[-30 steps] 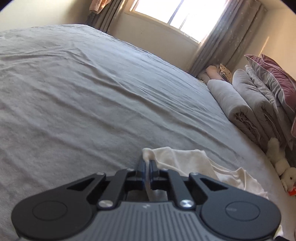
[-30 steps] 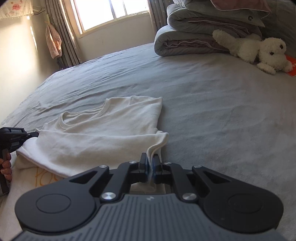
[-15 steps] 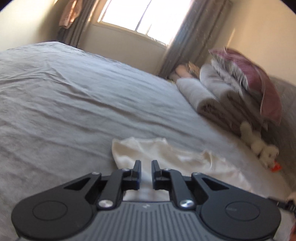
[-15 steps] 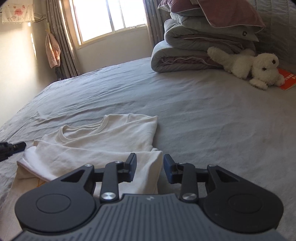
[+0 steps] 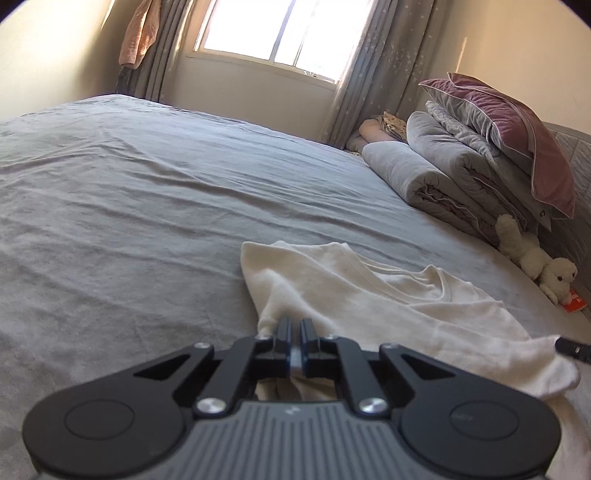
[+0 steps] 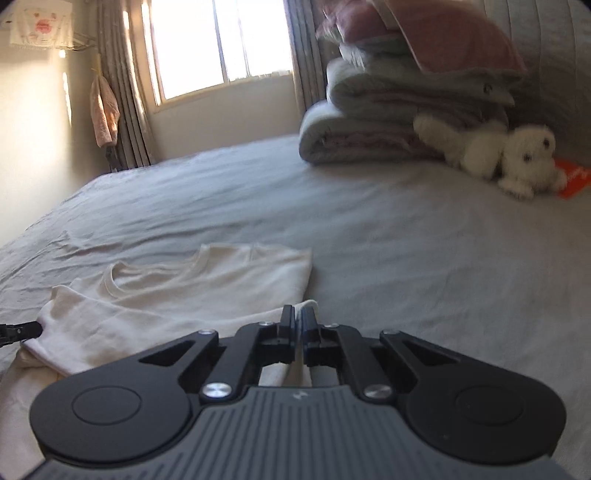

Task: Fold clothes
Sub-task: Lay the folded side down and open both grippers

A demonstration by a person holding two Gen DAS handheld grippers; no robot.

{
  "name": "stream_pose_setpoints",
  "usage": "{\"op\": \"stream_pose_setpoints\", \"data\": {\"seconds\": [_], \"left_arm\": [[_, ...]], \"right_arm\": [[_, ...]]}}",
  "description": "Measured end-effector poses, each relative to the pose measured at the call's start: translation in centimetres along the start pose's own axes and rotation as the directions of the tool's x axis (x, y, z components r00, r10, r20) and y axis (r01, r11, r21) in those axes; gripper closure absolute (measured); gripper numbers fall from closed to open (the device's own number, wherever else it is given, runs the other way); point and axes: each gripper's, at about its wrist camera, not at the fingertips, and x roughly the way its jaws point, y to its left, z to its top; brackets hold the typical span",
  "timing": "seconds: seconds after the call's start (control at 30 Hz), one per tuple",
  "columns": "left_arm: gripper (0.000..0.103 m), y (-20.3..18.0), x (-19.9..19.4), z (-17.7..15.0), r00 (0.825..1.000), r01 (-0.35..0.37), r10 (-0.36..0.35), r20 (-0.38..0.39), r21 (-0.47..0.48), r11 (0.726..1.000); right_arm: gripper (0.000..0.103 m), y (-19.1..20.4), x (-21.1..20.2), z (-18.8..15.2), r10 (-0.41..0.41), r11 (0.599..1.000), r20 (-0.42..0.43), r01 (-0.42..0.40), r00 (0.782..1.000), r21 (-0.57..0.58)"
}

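Note:
A cream T-shirt lies partly folded on the grey bed sheet, collar toward the pillows. My left gripper is closing its jaws on the shirt's near left edge, with cloth pinched between the pads. In the right wrist view the same T-shirt spreads left of my right gripper, whose jaws are closing on the shirt's right corner, where cloth shows between the fingers. The left gripper's tip shows at the shirt's far left edge, and the right gripper's tip at the right edge of the left view.
Folded grey quilts topped by a mauve pillow are stacked at the head of the bed. A white plush dog and an orange card lie beside them. A window with curtains is behind the bed.
Both grippers let go of the shirt half a second ago and have shut again on its edges. The left gripper shifted sideways and rolled, bringing more of the shirt into view.

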Motion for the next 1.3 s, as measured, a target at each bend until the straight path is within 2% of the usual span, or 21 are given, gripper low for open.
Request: {"op": "stream_pose_setpoints", "data": {"seconds": [0.1, 0.2, 0.3, 0.43, 0.47, 0.53, 0.57, 0.63, 0.7, 0.73, 0.77, 0.8, 0.83, 0.93, 1.0, 1.1, 1.17, 1.2, 1.23, 1.3], "left_arm": [[0.096, -0.4, 0.0, 0.0, 1.0, -0.005, 0.005, -0.001, 0.023, 1.0], [0.096, -0.6, 0.0, 0.0, 1.0, 0.0, 0.0, -0.013, 0.033, 0.999], [0.095, 0.1, 0.4, 0.9, 0.999, 0.035, -0.036, -0.038, -0.014, 0.999], [0.095, 1.7, 1.8, 2.8, 0.995, 0.082, -0.089, -0.053, -0.127, 0.989], [0.091, 1.7, 2.2, 3.3, 0.996, 0.064, -0.071, -0.047, -0.134, 0.989], [0.03, 1.4, 2.6, 4.1, 0.998, -0.058, 0.056, -0.021, -0.128, 0.99], [0.028, 1.6, 2.8, 4.4, 0.994, -0.103, 0.104, 0.007, -0.13, 0.986], [0.028, 2.4, 3.6, 4.8, 0.994, -0.105, 0.107, 0.002, -0.156, 0.982], [0.031, 3.5, 5.4, 4.9, 0.994, -0.098, 0.085, -0.072, -0.215, 0.972], [0.039, 3.5, 5.7, 4.8, 0.993, -0.103, 0.089, -0.075, -0.211, 0.972], [0.049, 3.4, 5.8, 4.8, 0.993, -0.11, 0.099, -0.069, -0.194, 0.975], [0.087, 3.3, 5.7, 4.6, 0.992, -0.12, 0.111, -0.061, -0.183, 0.976], [0.103, 3.1, 5.6, 4.4, 0.991, -0.131, 0.124, -0.052, -0.174, 0.976], [0.103, 2.6, 5.2, 3.8, 0.986, -0.166, 0.164, -0.031, -0.146, 0.975], [0.103, 2.5, 5.1, 3.3, 0.981, -0.196, 0.194, -0.029, -0.119, 0.973], [0.1, 2.6, 4.0, 3.5, 0.978, -0.209, 0.209, -0.013, -0.127, 0.97], [0.096, 2.2, 2.5, 3.6, 0.982, -0.184, 0.188, 0.026, -0.101, 0.978], [0.094, 1.7, 1.7, 3.6, 0.984, -0.166, 0.17, 0.05, -0.078, 0.983], [0.093, 1.1, 1.1, 3.5, 0.987, -0.145, 0.148, 0.065, -0.046, 0.988], [0.093, -0.3, 0.0, 3.1, 0.992, -0.1, 0.098, 0.084, 0.026, 0.995]], "right_arm": [[0.099, 0.3, -0.4, 0.3, -0.024, 0.999, 0.08, 0.027, 0.997, -0.042], [0.099, -0.2, 0.8, 0.1, -0.061, 0.997, 0.054, 0.064, 0.997, -0.053], [0.1, -0.8, 2.6, -0.7, -0.077, 0.996, -0.043, 0.075, 0.996, -0.046], [0.1, -0.7, 2.4, -0.6, -0.065, 0.997, -0.03, 0.063, 0.997, -0.051], [0.1, -0.5, 2.2, -0.5, -0.064, 0.997, -0.02, 0.063, 0.998, -0.055], [0.1, -0.2, 1.8, -0.3, -0.065, 0.996, -0.001, 0.065, 0.998, -0.068], [0.1, 0.0, 1.6, -0.2, -0.067, 0.995, 0.006, 0.067, 0.998, -0.076], [0.1, 0.1, 1.6, -0.1, -0.069, 0.994, 0.015, 0.07, 0.998, -0.08], [0.1, 0.2, 1.6, 0.0, -0.072, 0.994, 0.03, 0.074, 0.997, -0.08], [0.1, 0.2, 1.6, 0.1, -0.074, 0.994, 0.038, 0.077, 0.997, -0.081], [0.1, 0.3, 1.6, 0.2, -0.076, 0.994, 0.046, 0.079, 0.996, -0.081], [0.1, 0.3, 1.6, 0.3, -0.077, 0.993, 0.054, 0.081, 0.996, -0.081], [0.1, 0.3, 1.5, 0.4, -0.079, 0.993, 0.065, 0.084, 0.995, -0.082], [0.1, 0.4, 1.2, 0.4, -0.114, 0.987, 0.101, 0.124, 0.988, -0.101], [0.1, -0.4, 2.0, 0.2, -0.139, 0.986, 0.05, 0.143, 0.989, -0.085], [0.1, -1.5, 2.6, -0.1, -0.138, 0.99, -0.016, 0.137, 0.99, -0.03], [0.099, -1.1, 1.9, 0.3, -0.121, 0.992, -0.004, 0.121, 0.993, -0.023], [0.092, -0.7, 1.6, 0.4, -0.106, 0.994, 0.006, 0.106, 0.994, -0.029], [0.09, -0.2, 1.4, 0.6, -0.092, 0.995, 0.012, 0.092, 0.996, -0.041], [0.09, 1.0, 1.1, 0.7, -0.063, 0.996, 0.018, 0.064, 0.998, -0.068]]}}
